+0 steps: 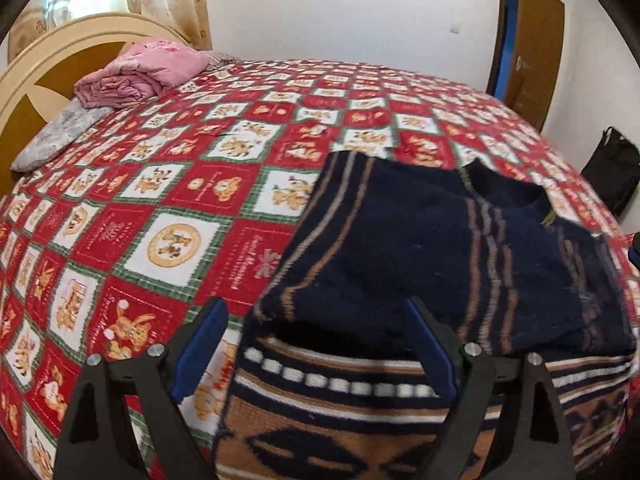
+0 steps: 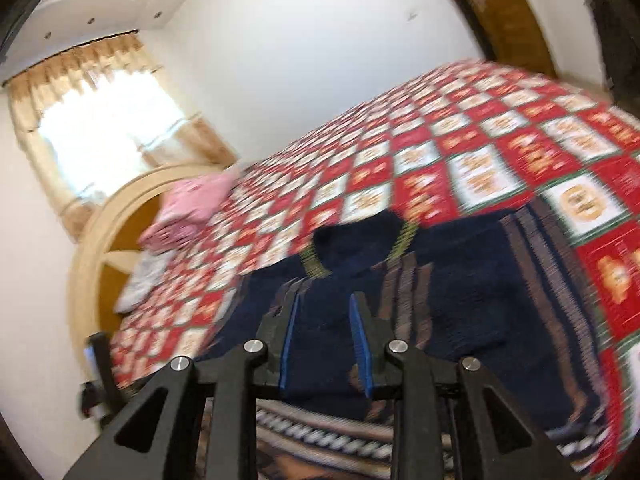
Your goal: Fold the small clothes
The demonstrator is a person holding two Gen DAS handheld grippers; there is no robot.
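A small navy knit sweater (image 1: 420,240) with tan stripes and a brown, white and navy patterned hem lies flat on the red checkered bedspread (image 1: 180,200). A sleeve is folded over its body. My left gripper (image 1: 316,316) is open, its jaws wide apart over the sweater's lower left part, holding nothing. In the blurred right wrist view the sweater (image 2: 460,280) lies ahead with its collar away from me. My right gripper (image 2: 326,304) is partly open above the sweater's lower part, empty.
A folded pink blanket (image 1: 140,72) and a grey pillow (image 1: 56,136) lie by the cream headboard (image 1: 44,56). A brown door (image 1: 532,44) and a black bag (image 1: 616,168) stand at the right. A curtained window (image 2: 100,128) is behind the headboard.
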